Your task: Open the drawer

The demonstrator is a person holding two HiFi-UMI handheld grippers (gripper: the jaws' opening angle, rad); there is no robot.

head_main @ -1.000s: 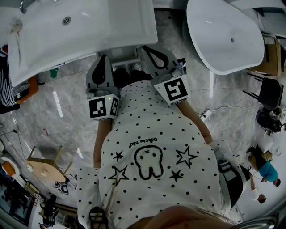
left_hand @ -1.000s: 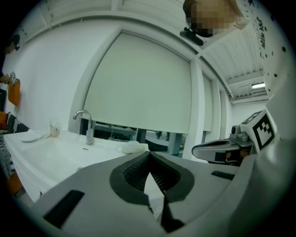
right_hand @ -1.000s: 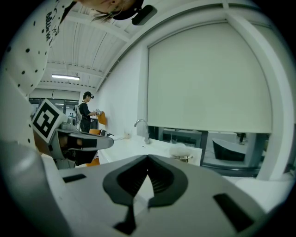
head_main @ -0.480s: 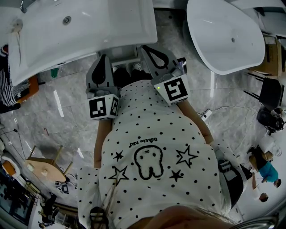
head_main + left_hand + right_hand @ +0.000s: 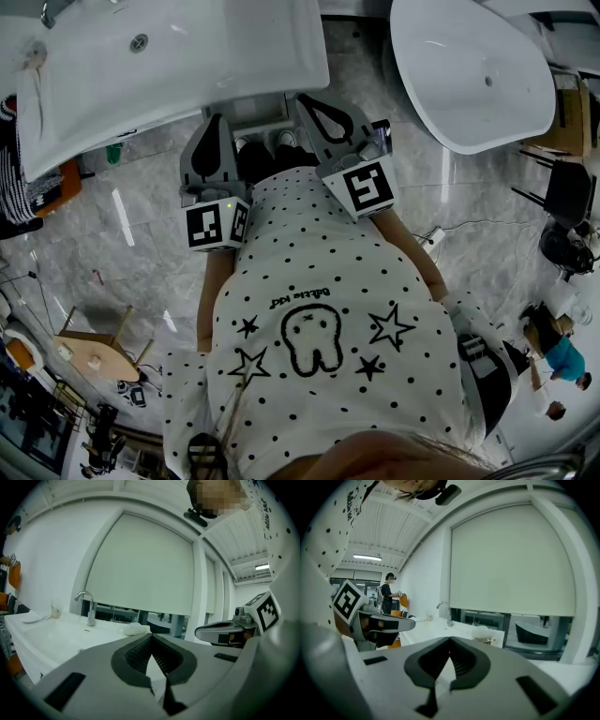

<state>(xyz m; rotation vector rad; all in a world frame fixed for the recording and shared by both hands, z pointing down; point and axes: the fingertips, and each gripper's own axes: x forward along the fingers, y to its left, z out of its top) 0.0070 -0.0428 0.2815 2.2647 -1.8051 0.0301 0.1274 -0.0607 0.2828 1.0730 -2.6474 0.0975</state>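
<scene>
Left claw (image 5: 151, 636) closed with nothing in it, right claw (image 5: 450, 641) closed and empty too, both side by side before the white sink (image 5: 169, 66), drawer not clearly visible in the cabinet (image 5: 255, 112) beneath it

Grey marble floor (image 5: 141, 234); white bathtub (image 5: 478, 75); drawn roller blind (image 5: 140, 569).

The drawer (image 5: 255, 112) showed only as a pale grey strip at upper centre of the head view, under the white basin (image 5: 216, 56); open or shut was unclear
</scene>
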